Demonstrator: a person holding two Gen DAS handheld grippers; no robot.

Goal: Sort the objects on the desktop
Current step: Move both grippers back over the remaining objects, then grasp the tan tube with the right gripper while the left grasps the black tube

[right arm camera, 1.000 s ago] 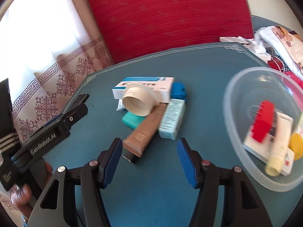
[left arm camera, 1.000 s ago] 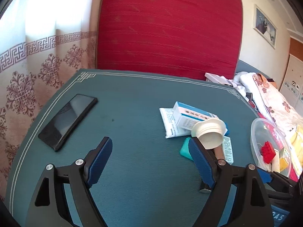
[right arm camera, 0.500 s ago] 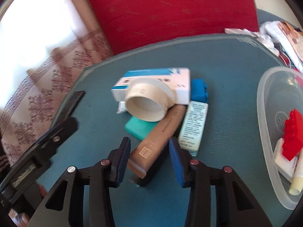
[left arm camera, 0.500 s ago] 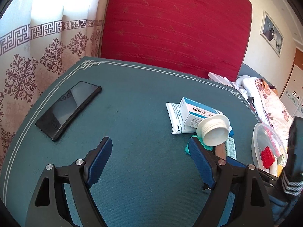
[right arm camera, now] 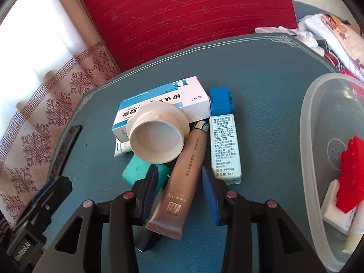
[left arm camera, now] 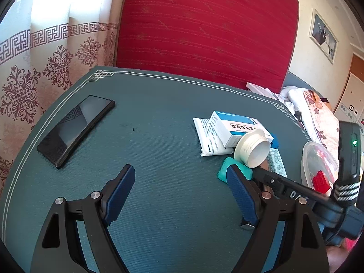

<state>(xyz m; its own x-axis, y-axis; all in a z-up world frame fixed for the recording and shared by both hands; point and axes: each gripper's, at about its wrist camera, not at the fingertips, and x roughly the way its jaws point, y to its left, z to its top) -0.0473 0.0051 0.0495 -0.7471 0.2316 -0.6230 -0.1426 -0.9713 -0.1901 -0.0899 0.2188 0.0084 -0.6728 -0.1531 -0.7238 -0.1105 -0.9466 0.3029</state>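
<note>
A dark teal bench (left arm camera: 159, 141) fills both views. The landmark is a white round lid (right arm camera: 158, 136) tipped on its side amid a small pile. Far left of the lid lies a black phone (left arm camera: 75, 129). The left tongs (left arm camera: 179, 179) hover open over bare bench, holding nothing. Behind the lid sits a blue-and-white box (right arm camera: 163, 104); beneath it, a teal block (right arm camera: 136, 170). Just right of the lid lies a bronze tube (right arm camera: 184, 177), and the right tongs (right arm camera: 179, 177) straddle its lower end (their jaws have just been closing, and a slight gap remains at each pad). Right of the tube lies a pale carton (right arm camera: 224, 147), then a clear bowl (right arm camera: 318, 159) holding a red brick (right arm camera: 350, 182).
</note>
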